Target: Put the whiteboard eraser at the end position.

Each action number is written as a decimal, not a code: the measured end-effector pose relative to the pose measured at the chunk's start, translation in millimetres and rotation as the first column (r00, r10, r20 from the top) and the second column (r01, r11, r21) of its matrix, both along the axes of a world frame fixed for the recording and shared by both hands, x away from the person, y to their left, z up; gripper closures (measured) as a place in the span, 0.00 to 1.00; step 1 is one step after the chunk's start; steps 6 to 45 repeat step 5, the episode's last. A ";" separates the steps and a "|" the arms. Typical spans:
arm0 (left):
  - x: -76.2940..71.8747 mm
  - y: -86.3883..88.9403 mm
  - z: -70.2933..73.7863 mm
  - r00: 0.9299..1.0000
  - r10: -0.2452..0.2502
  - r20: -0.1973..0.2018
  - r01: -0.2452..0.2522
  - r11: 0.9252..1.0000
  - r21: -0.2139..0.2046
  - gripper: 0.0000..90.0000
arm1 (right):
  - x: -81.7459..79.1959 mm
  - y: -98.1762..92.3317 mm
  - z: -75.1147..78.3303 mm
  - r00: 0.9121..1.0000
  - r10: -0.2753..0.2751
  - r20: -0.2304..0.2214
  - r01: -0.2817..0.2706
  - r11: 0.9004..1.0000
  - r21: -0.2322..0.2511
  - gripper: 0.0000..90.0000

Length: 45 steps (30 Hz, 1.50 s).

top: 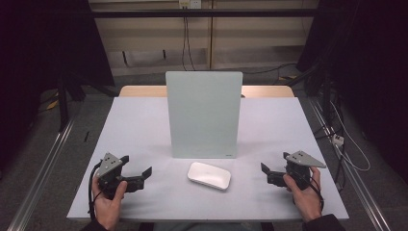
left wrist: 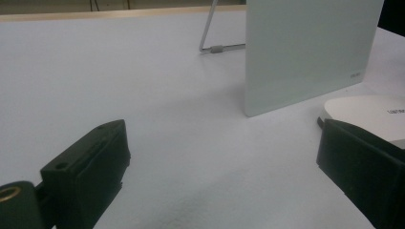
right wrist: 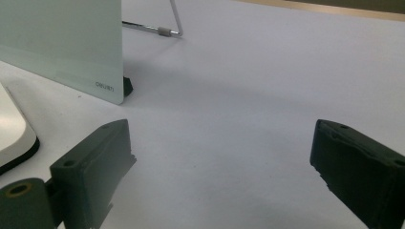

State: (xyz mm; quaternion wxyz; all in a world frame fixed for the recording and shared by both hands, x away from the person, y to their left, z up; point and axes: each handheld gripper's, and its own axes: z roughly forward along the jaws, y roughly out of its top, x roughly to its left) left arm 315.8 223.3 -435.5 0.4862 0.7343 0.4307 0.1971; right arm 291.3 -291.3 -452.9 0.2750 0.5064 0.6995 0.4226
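Observation:
An upright pale glass board [top: 204,114] stands mid-table on a wire stand [left wrist: 210,33]. In front of it lies a flat white rounded pad [top: 209,175] with a black underside. My left gripper [top: 136,166] sits at the near left, held by a hand, open, with nothing between its jaws. In the left gripper view the gripper [left wrist: 219,138] faces the board [left wrist: 305,47], and the pad [left wrist: 367,112] lies just beyond the right jaw. My right gripper [top: 275,163] rests at the near right, open and empty [right wrist: 219,131], with the pad [right wrist: 9,133] and the board [right wrist: 62,43] off to its left.
The white table top [top: 139,125] has a wooden strip [top: 142,91] along its far edge. Metal rails [top: 43,168] run along the floor on both sides, and cables [top: 344,144] lie on the floor at the right.

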 end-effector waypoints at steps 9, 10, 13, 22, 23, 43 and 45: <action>0.3 0.2 -0.2 1.000 -0.004 -0.001 0.004 1.000 0.003 0.04 | 0.9 -0.2 1.4 1.000 -0.009 0.011 0.009 1.000 0.011 0.07; 0.3 0.2 -0.2 1.000 -0.004 -0.001 0.004 1.000 0.003 0.04 | 0.9 -0.2 1.4 1.000 -0.009 0.011 0.009 1.000 0.011 0.07; 0.3 0.2 -0.2 1.000 -0.004 -0.001 0.004 1.000 0.003 0.04 | 0.9 -0.2 1.4 1.000 -0.009 0.011 0.009 1.000 0.011 0.07; 0.3 0.2 -0.2 1.000 -0.004 -0.001 0.004 1.000 0.003 0.04 | 0.9 -0.2 1.4 1.000 -0.009 0.011 0.009 1.000 0.011 0.07; 0.3 0.2 -0.2 1.000 -0.004 -0.001 0.004 1.000 0.003 0.04 | 0.9 -0.2 1.4 1.000 -0.009 0.011 0.009 1.000 0.011 0.07; 0.3 0.2 -0.2 1.000 -0.004 -0.001 0.004 1.000 0.003 0.04 | 0.9 -0.2 1.4 1.000 -0.009 0.011 0.009 1.000 0.011 0.07; 0.3 0.2 -0.2 1.000 -0.004 -0.001 0.004 1.000 0.003 0.04 | 0.9 -0.2 1.4 1.000 -0.009 0.011 0.009 1.000 0.011 0.07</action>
